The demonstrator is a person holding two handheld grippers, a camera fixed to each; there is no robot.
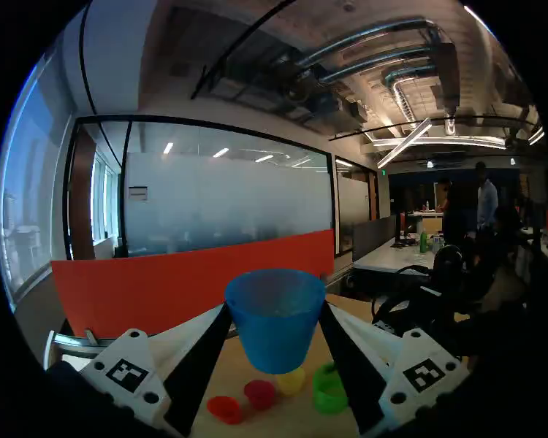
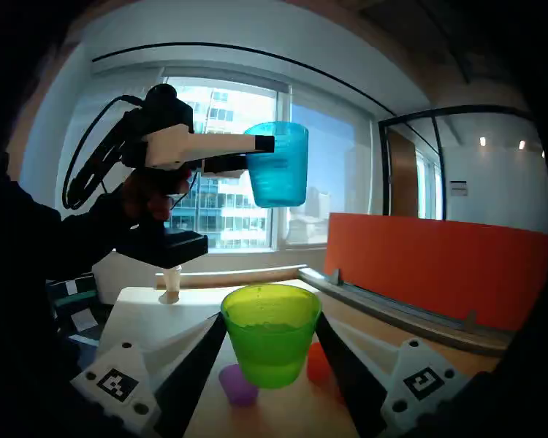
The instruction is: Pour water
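Left gripper (image 1: 275, 310) clamps an upright blue plastic cup (image 1: 275, 339) between both fingers, raised above the wooden table (image 1: 288, 422). Right gripper (image 2: 270, 321) likewise grips a lime-green cup (image 2: 270, 354), upright and lower. The two cups are well apart, and water cannot be made out in either. Probable hazards: tipping the blue cup before its lip is aligned over the green rim would spill onto the small coloured cups (image 1: 260, 394) on the table, and a smooth tapered wall may slip between the fingers.
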